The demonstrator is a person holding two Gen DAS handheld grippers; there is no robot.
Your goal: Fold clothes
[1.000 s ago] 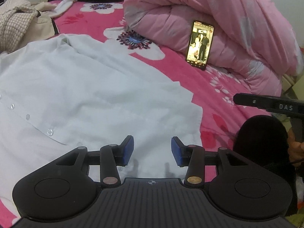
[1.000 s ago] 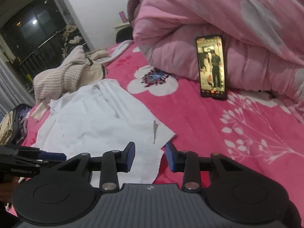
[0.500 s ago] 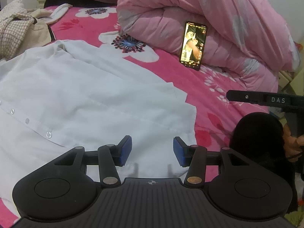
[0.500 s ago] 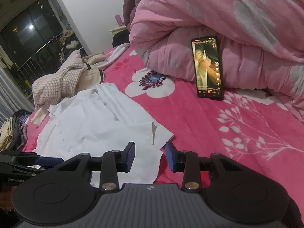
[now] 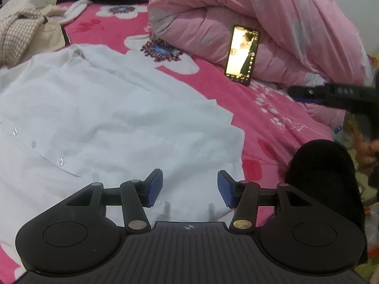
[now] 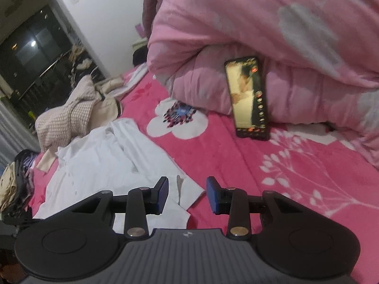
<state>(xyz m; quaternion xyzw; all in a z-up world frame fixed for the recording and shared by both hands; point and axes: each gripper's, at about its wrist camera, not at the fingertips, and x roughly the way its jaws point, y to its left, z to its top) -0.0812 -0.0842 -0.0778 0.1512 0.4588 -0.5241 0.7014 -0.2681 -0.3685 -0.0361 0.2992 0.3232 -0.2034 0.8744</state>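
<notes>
White shirt (image 5: 113, 118) lies spread on the pink flowered bed (image 6: 296, 177), buttons up, collar end pointing away toward the rolled pink quilt (image 5: 272, 23). Its right side looks already turned in: a straight folded edge and a cuff corner show on the side nearer the phone (image 6: 247, 99), which leans lit against the quilt. Lower hem is not yet brought up; no tidy rectangle so far. Judged early to middle of the fold.

Left gripper (image 5: 189, 189) hovers over the hem end of the shirt, fingers (image 5: 155, 187) standing apart at a middling gap; they have just been opening, and nothing is between them, the cloth lying flat below. Right gripper (image 6: 187, 195) sits off the shirt's folded corner, over bare bedspread, fingers at a narrower gap, holding nothing.

Beyond the shirt's collar, a checked garment (image 6: 64, 120) and other pieces lie in a heap, unfolded. More dark clothing (image 6: 14, 184) is bunched off the shirt's far side.

Left to do, likely: other side in, hem up, then the heap.
</notes>
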